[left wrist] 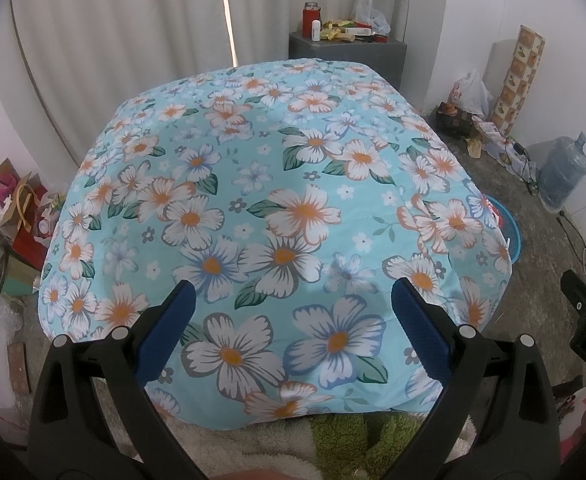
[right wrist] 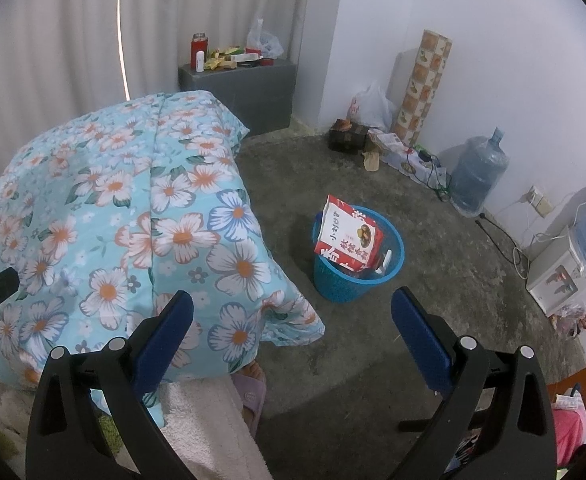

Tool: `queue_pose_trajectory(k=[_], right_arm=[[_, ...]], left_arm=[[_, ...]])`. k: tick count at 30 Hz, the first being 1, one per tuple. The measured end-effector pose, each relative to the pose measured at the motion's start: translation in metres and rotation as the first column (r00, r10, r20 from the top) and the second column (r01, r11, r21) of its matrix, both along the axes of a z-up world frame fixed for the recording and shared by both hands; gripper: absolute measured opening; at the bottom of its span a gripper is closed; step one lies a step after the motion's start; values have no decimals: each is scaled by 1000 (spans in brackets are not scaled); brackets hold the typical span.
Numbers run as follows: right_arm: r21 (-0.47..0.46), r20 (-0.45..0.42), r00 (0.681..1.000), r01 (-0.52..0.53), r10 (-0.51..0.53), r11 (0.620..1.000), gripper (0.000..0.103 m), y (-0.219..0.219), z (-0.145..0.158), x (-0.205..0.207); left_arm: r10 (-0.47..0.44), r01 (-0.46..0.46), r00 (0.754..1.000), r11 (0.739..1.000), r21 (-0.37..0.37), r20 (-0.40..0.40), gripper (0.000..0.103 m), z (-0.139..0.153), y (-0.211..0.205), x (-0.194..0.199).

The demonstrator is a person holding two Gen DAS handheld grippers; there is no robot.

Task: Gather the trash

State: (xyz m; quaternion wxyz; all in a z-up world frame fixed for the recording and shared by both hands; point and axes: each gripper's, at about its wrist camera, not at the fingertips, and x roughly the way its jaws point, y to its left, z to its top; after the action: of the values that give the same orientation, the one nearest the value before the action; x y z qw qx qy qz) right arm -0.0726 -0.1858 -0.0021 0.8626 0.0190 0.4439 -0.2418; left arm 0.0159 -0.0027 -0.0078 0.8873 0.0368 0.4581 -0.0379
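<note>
A blue plastic waste basket [right wrist: 345, 280] stands on the concrete floor to the right of the table. A red and white carton [right wrist: 347, 238] sticks out of it, with a small white piece beside it. The basket's rim [left wrist: 513, 236] peeks out behind the table's right edge in the left wrist view. My left gripper [left wrist: 291, 300] is open and empty, held above the flowered tablecloth [left wrist: 277, 208]. My right gripper [right wrist: 293, 312] is open and empty, above the floor, short of the basket. The cloth shows nothing lying on it.
A grey cabinet [right wrist: 253, 88] with bottles and packets stands at the back. Bags, boxes and a tiled roll [right wrist: 425, 84] line the right wall, with water jugs [right wrist: 477, 176] and a dispenser [right wrist: 561, 272]. Boxes and bags [left wrist: 9, 220] pile at the left.
</note>
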Motion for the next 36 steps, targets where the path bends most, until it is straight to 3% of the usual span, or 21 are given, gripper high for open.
queue_pose_trajectory(k=[36], right_arm=[[0, 1, 1000, 4, -4, 1000, 96, 3, -1, 0]], left_arm=[[-1, 1, 1000, 1000, 0, -3, 94, 0, 1, 0]])
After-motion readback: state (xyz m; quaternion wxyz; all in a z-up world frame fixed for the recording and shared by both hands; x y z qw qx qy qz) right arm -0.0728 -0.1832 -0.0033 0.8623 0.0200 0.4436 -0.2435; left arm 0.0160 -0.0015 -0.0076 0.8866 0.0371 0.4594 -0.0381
